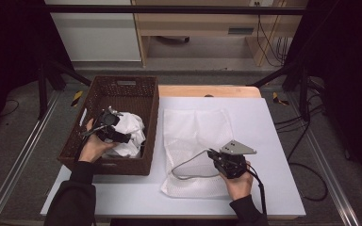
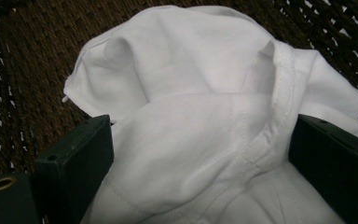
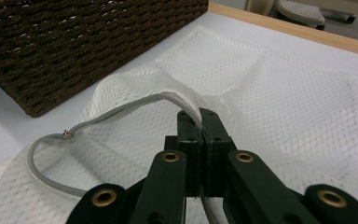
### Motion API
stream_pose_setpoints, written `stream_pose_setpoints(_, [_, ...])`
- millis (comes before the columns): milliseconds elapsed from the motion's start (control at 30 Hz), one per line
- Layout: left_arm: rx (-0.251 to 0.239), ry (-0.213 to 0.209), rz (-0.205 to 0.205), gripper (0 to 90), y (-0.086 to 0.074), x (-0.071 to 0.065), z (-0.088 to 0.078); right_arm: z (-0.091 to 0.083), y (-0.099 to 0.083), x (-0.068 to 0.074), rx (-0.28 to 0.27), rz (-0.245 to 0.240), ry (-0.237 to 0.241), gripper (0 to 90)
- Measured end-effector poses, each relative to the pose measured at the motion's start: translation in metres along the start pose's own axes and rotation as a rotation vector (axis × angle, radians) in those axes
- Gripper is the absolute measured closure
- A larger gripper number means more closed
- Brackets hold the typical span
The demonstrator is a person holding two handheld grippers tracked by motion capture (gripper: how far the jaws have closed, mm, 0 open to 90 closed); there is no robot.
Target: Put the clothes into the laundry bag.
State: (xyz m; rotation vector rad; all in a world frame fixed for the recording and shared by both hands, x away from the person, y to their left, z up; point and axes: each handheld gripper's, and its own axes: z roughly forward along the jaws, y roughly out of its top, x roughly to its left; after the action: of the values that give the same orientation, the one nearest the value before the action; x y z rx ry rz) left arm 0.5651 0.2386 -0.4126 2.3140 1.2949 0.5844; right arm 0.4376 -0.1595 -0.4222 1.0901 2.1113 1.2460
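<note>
Right tool (image 3: 200, 122): pressed together, pinching the zipper edge (image 3: 121, 109) of the mesh bag (image 1: 195, 132) on the bench (image 1: 273, 141). Left tool (image 1: 109, 126): spread around the white cloth (image 2: 191, 116) inside the basket (image 1: 122, 87), cloth between its jaws.

The left gripper (image 1: 115, 134) reaches forward from the left hand (image 1: 93, 146), its jaws standing wide apart with white cloth between them. The right gripper (image 1: 215, 156), held in the right hand (image 1: 238, 181), points leftward, jaws pinched together on a zipper edge.
</note>
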Motion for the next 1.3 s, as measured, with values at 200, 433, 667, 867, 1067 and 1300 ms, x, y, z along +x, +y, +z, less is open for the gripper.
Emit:
stream_pose_setpoints(200, [0.038,-0.003,0.026,5.8,-0.001,-0.002,0.007,0.000,-0.001,0.000,0.004,0.001,-0.001,88.2])
stream_pose_setpoints(433, [0.122,-0.017,0.043,8.3,-0.002,-0.005,0.019,0.000,-0.001,-0.002,0.008,0.005,-0.003,88.2])
stream_pose_setpoints(667, [0.192,-0.068,0.007,12.8,-0.004,-0.003,0.027,0.000,-0.001,-0.002,0.018,0.011,0.000,88.1])
stream_pose_setpoints(867, [0.237,-0.116,-0.036,26.2,-0.005,-0.001,0.029,0.000,-0.001,-0.003,0.019,0.014,-0.001,88.1])
stream_pose_setpoints(1067, [0.242,-0.150,-0.020,51.4,-0.003,-0.003,0.025,0.000,-0.001,-0.004,0.018,0.016,0.000,88.1])
stream_pose_setpoints(1300, [0.241,-0.146,0.026,67.0,-0.001,-0.006,0.021,0.000,-0.002,-0.005,0.020,0.013,-0.001,88.2])
